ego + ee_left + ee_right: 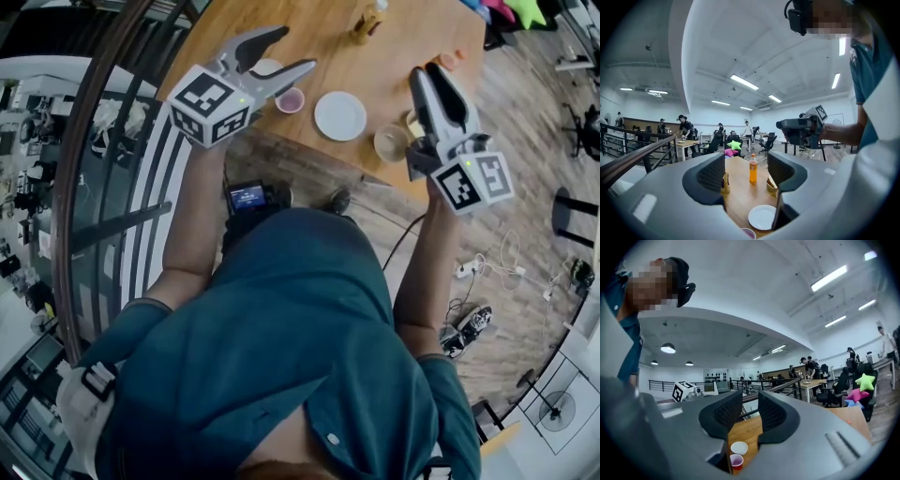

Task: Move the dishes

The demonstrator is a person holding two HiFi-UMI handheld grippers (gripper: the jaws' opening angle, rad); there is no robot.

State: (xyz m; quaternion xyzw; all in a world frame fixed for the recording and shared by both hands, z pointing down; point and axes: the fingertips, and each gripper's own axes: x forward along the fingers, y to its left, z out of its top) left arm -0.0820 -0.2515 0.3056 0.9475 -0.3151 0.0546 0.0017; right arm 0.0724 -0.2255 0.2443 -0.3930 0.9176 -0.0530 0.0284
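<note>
Table (403, 66) bare between white plate (339, 115) and bottle (367, 21); pink cup (290, 100) beside plate.

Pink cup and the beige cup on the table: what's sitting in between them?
A white plate lies between the pink cup and the beige cup. The head view shows it.

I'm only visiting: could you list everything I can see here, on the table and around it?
table: one, wooden, in front of the person
plate: one, white, near the table's front edge
cup: one, pink, left of the plate
small bowl: one, white, just beyond the cup
bowl: one, beige, right of the plate
drink bottle: one, orange, far part of the table
star cushion: one, green, past the table's far end
left gripper: grey, jaws apart, empty
right gripper: grey, jaws apart, empty
</note>
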